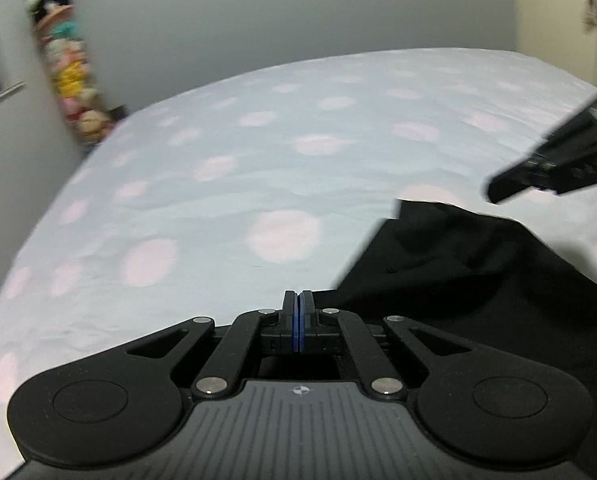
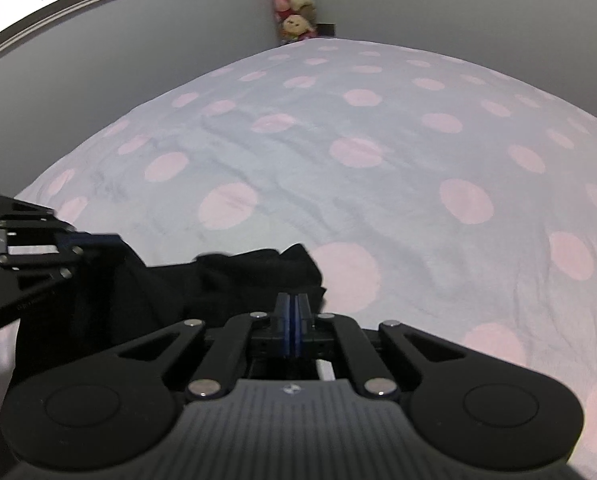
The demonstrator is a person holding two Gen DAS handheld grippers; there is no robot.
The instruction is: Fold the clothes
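We see a black, soft garment lying crumpled on the pale blue bed cover with large pink dots, close to the near edge of the bed. Both tools are with it. The left gripper has its jaws pressed fully together, and the dark cloth begins just at its tips and spreads away to its right. Whether a thin edge is pinched between the pads we cannot tell (black lies against black there). The right gripper is closed in the same way, its tips over the garment's right end, with the cloth running from there to its left, toward the other tool.

So the garment lies between the two hands, its long axis going from one gripper to the other, across the bed's near side. Neither hand is clearly nearer; each stands at one end. We judge that the next move depends on this line: if both ends are held, the cloth can be lifted and stretched along it before any fold is made.
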